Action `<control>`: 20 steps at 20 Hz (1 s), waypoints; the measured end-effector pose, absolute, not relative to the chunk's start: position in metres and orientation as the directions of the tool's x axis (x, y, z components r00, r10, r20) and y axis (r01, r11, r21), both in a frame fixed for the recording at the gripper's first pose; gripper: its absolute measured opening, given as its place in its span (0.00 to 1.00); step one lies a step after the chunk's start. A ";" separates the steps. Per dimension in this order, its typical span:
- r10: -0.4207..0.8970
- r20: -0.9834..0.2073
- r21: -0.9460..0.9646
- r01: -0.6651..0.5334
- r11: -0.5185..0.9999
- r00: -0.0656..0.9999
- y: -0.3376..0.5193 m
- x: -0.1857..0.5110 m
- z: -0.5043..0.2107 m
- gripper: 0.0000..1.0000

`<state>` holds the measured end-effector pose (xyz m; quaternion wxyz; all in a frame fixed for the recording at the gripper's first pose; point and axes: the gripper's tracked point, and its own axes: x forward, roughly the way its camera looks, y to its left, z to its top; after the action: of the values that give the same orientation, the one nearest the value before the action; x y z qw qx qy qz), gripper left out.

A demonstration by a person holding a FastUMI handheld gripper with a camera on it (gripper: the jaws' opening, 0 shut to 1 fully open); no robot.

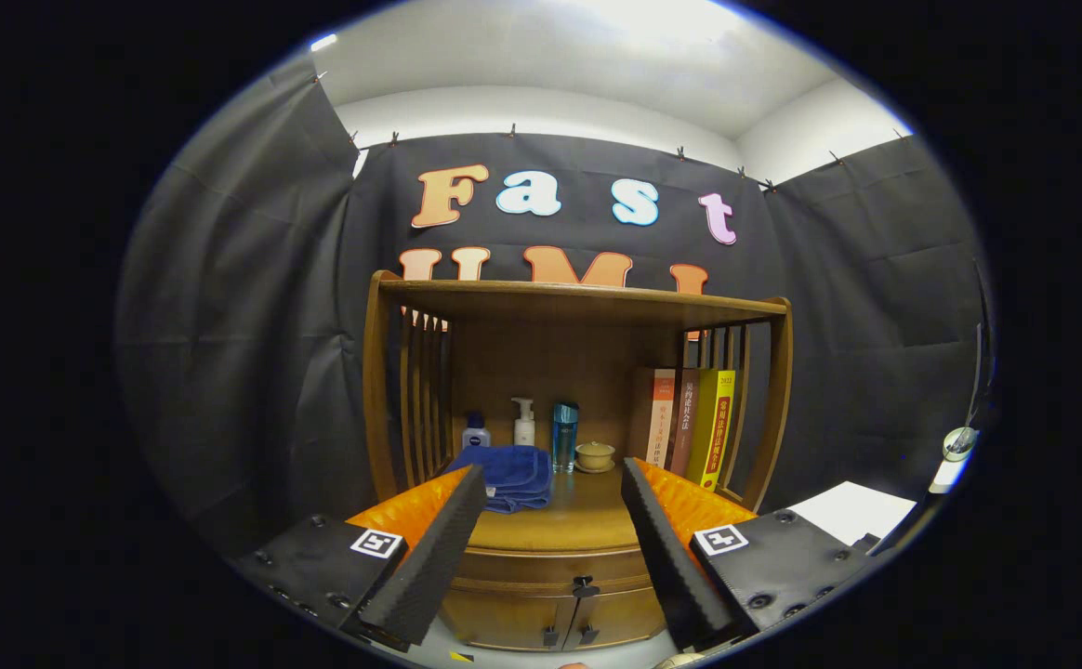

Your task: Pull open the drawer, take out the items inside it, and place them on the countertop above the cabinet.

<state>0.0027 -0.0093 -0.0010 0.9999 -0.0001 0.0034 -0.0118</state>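
Brown wooden cabinet (555, 525), blue folded cloth (508, 476), yellow book (714, 427), black drawer knob (584, 586)

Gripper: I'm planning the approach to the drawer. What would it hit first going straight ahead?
Probably the drawer front near its knob, seen between the open gripper fingers; depth is unclear.

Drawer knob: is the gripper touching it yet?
Apart. In the gripper view the drawer knob sits on the cabinet front beyond the open gripper, between its two fingers, neither pressing it.
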 end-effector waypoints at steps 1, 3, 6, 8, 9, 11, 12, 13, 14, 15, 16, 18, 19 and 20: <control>-0.024 -0.007 0.001 0.024 1.000 1.000 -0.011 0.003 -0.002 0.98; -0.029 -0.007 0.003 0.029 1.000 1.000 -0.014 0.001 -0.005 0.98; -0.031 -0.011 0.011 0.031 0.999 0.999 -0.016 0.004 -0.014 0.98; -0.033 -0.018 0.011 0.033 0.999 0.999 -0.019 0.008 -0.023 0.98; -0.036 -0.022 0.011 0.036 0.999 0.999 -0.022 0.010 -0.029 0.98; -0.045 -0.027 0.013 0.045 0.999 0.999 -0.029 0.016 -0.044 0.98; -0.048 -0.030 0.016 0.048 0.999 0.998 -0.032 0.018 -0.052 0.98; -0.050 -0.035 0.015 0.050 0.999 0.998 -0.034 0.020 -0.061 0.98; -0.051 -0.041 0.014 0.052 0.999 0.998 -0.037 0.024 -0.072 0.98; -0.051 -0.046 0.014 0.052 0.999 0.998 -0.039 0.027 -0.083 0.98; -0.051 -0.055 0.015 0.052 0.999 0.997 -0.041 0.029 -0.096 0.98; -0.049 -0.069 0.020 0.051 0.999 0.996 -0.044 0.034 -0.125 0.98; -0.047 -0.071 0.026 0.049 0.998 0.996 -0.045 0.035 -0.135 0.98; -0.044 -0.072 0.033 0.046 0.998 0.996 -0.046 0.036 -0.148 0.98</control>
<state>0.0360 -0.0457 -0.1481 0.9990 0.0174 0.0358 -0.0225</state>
